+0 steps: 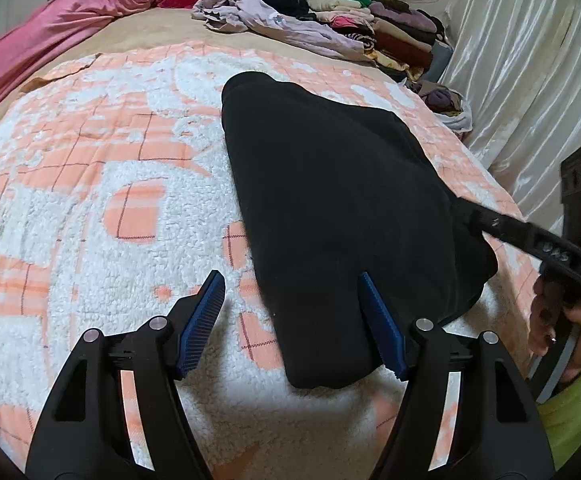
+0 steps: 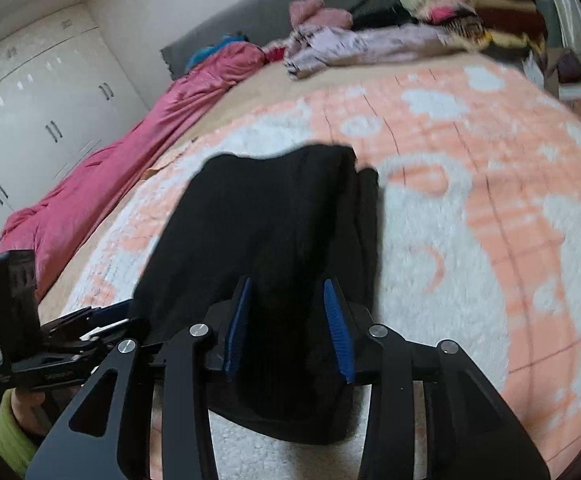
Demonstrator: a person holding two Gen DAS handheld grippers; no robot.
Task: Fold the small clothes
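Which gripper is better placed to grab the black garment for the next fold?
Probably the right gripper: its open jaws straddle the black garment near its end. The left gripper is open at the garment's edge, with only one finger over the cloth.

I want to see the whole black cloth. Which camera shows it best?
The left wrist view: the black cloth lies sharp and nearly whole on the peach-and-white blanket. In the right wrist view it is blurred, and the right hand-held gripper hides its near end.

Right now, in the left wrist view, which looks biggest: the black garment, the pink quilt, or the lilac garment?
1. black garment, though nearness inflates it
2. pink quilt, partly cut off
3. lilac garment, farthest away
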